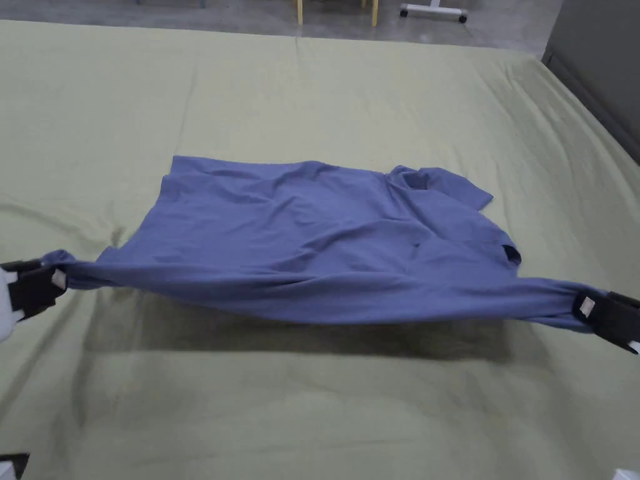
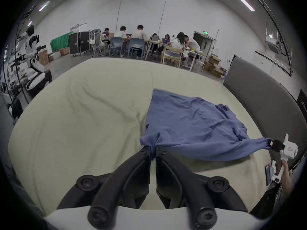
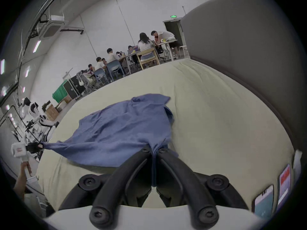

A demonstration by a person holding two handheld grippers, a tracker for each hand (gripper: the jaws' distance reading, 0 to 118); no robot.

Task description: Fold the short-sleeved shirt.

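Both grippers, our left gripper [image 2: 153, 148] and right gripper [image 3: 152, 150], pinch the blue shirt [image 1: 325, 250], stretching its near edge above the green sheet [image 1: 312, 400].

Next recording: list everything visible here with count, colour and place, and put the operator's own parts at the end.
Blue short-sleeved cotton shirt: one, blue, on the bed, near edge lifted and stretched between the two tools.
Pale green bedsheet: one, pale green, wrinkled, covering the bed under the shirt.
Grey padded headboard: one, grey, along the bed's right side.
Seated people at tables: several, across the room beyond the bed.
Phones: two, lit screens, on the bed's near right corner.
White-and-black robots: at least two, far left by the wall.
Left tool: one, black, shut on the shirt's left end.
Right tool: one, black, shut on the shirt's right end.
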